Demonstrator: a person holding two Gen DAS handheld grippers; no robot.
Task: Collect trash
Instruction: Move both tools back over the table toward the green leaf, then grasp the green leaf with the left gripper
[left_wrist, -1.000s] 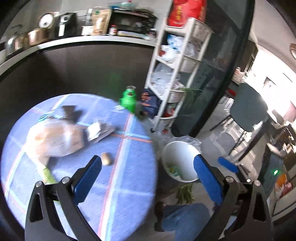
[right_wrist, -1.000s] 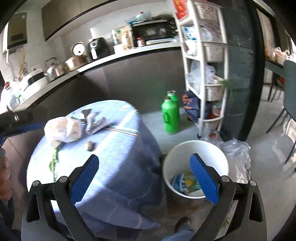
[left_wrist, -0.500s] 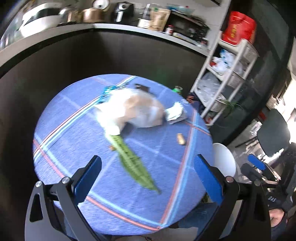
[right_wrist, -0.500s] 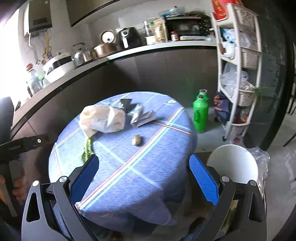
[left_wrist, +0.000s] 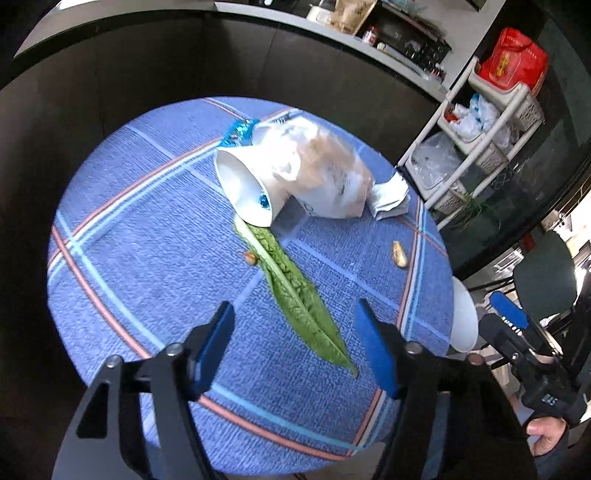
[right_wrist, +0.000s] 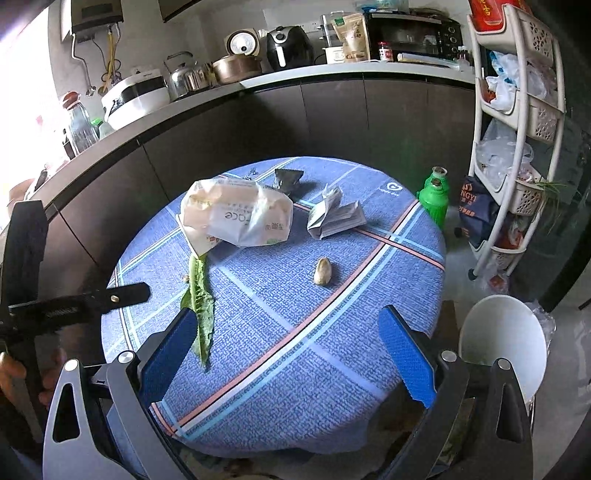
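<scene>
Your left gripper (left_wrist: 295, 339) hangs over the near edge of the round table (left_wrist: 147, 258), its blue fingers (left_wrist: 216, 345) closing with only air between them; the tip of the long green leaf (left_wrist: 295, 291) lies on the cloth just below and between them. Your right gripper (right_wrist: 284, 354) hovers at the table's near rim, fingers spread wide and holding nothing. Beside the table on your right stands the white trash bucket (right_wrist: 502, 339), on the floor and apart from the cloth. Past the leaf's stem end, a small brown scrap (left_wrist: 252, 257) sits just beside it, and a peanut-like shell (right_wrist: 323, 271) lies alone near the table's middle. Farther on, a tipped white paper cup (left_wrist: 245, 188) rests against a crumpled plastic bag (right_wrist: 240, 218), with a wad of crumpled paper (right_wrist: 334, 218) beside it. A dark wrapper (right_wrist: 288, 179) lies at the far edge. Behind the table a green bottle (right_wrist: 434, 195) stands on the floor near a white shelf rack (right_wrist: 517, 147).
</scene>
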